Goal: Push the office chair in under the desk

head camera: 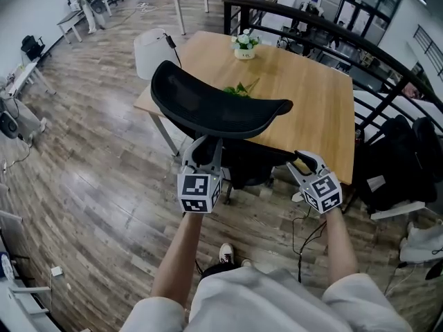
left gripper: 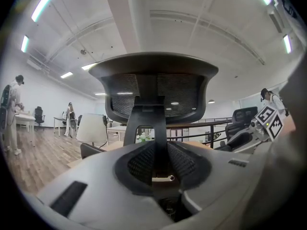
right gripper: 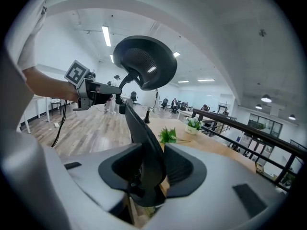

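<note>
A black mesh office chair [head camera: 221,106] stands with its back to me and its seat under the front edge of the wooden desk [head camera: 304,95]. My left gripper [head camera: 203,159] is shut on the chair's central back spine [left gripper: 151,123], just under the headrest; in the left gripper view its pads [left gripper: 139,164] press on both sides of the spine. My right gripper [head camera: 302,159] holds the right edge of the backrest [right gripper: 139,123], which fills the gap between its pads [right gripper: 180,169]. The headrest [right gripper: 144,61] rises above it.
On the desk stand a white lamp shade [head camera: 151,52] at the left corner, a small flower pot [head camera: 243,45] and a green sprig [head camera: 239,88]. A black railing [head camera: 332,33] runs behind the desk. Dark bags [head camera: 401,164] lie at the right, and a cable [head camera: 304,234] trails over the floor.
</note>
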Motion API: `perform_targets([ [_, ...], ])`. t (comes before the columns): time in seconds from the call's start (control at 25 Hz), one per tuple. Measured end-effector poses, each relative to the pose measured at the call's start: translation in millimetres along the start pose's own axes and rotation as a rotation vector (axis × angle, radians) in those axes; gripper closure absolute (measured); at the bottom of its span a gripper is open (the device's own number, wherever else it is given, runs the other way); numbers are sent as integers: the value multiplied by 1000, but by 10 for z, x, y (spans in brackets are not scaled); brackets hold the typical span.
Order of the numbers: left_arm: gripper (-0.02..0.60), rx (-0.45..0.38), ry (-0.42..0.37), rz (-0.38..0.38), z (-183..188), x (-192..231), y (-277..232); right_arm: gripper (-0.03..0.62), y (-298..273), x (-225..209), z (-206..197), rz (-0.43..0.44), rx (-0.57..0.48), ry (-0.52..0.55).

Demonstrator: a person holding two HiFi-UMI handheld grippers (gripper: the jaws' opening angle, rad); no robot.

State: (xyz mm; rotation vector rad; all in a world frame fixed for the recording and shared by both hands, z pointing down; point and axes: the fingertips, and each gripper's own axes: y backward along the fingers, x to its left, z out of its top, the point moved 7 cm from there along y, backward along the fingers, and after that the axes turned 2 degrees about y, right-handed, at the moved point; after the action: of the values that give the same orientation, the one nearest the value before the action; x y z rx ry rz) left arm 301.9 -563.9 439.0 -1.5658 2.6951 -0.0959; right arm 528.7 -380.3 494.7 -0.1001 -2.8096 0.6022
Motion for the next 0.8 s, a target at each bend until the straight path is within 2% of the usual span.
perform_targets([
  [0.16, 485, 5, 3, -47, 17, -78, -73, 444, 31, -112, -43, -63, 6, 0],
  [0.44, 486, 3, 13, -34, 14, -77, -73, 441, 30, -83, -46, -119, 15, -19],
  [0.64, 475, -5, -25, -15, 20, -83, -47, 444, 64, -65, 47, -181, 98, -94],
  [0.8, 440, 1, -61, -8, 10, -132, 101, 444, 234, 45, 139, -203, 61, -166],
])
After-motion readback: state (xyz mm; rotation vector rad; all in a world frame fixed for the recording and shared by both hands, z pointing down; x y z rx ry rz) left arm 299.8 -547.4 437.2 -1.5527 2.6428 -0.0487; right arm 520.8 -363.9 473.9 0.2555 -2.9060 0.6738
